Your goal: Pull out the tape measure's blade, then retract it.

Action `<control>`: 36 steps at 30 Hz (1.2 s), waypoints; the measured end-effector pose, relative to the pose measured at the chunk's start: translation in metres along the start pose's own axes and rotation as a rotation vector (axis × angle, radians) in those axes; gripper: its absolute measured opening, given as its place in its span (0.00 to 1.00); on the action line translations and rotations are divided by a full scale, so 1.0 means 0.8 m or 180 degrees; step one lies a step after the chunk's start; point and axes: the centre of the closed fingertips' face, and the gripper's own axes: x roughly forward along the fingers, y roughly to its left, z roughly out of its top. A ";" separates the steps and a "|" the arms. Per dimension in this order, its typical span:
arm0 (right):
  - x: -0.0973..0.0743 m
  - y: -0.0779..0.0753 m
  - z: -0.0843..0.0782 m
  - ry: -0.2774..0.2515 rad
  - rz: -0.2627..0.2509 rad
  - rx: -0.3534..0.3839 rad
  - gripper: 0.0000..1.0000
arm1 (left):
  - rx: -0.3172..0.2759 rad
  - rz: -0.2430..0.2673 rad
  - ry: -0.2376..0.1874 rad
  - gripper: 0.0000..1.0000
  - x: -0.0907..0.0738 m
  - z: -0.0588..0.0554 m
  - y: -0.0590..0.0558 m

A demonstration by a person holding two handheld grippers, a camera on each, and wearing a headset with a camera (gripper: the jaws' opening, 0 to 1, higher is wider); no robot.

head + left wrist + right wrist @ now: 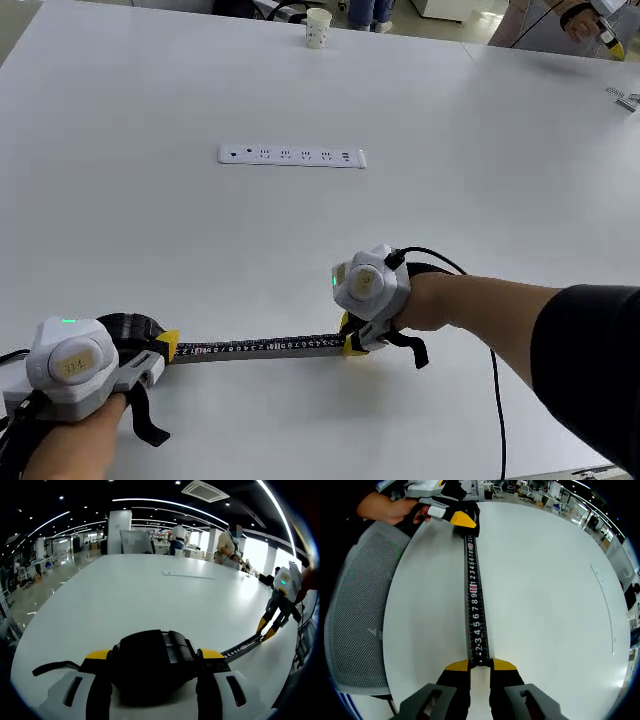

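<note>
Smooth, matte white table [120, 150] all around, with a flat white power strip [291, 155] at twelve o'clock and a paper cup [318, 27] beyond it. Down at eight o'clock, the yellow-tipped left gripper [155, 655] clamps the rounded black tape measure [150, 672] between its jaws. The narrow dark blade [473, 605], printed with pale numerals, lies flat and straight out toward three o'clock. There the right gripper [480, 666] pinches its tip, jaws nearly closed.

My left gripper [155, 655] and right gripper [475, 665] are white and grey with yellow tips. The case [150, 672] is black. The blade [473, 615] is dark with white numerals and one red mark. Table [300, 80] and strip [291, 155] are white; the chair [360, 605] is grey mesh; my sleeve [590, 370] is black.
</note>
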 end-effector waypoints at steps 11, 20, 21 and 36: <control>0.000 -0.003 0.002 -0.0057 -0.0057 0.0275 0.10 | 0.0024 -0.0048 0.0111 0.62 0.000 -0.002 -0.001; 0.002 -0.004 0.004 -0.0042 0.0008 0.0292 0.10 | 0.0007 -0.0070 0.0151 0.63 0.002 -0.003 0.000; 0.002 -0.003 0.005 -0.0034 0.0008 0.0271 0.10 | 0.0012 -0.0069 0.0165 0.63 0.003 -0.003 0.000; 0.003 -0.003 0.009 0.0010 -0.0053 0.0249 0.10 | 0.0002 -0.0072 0.0213 0.63 0.003 -0.005 0.001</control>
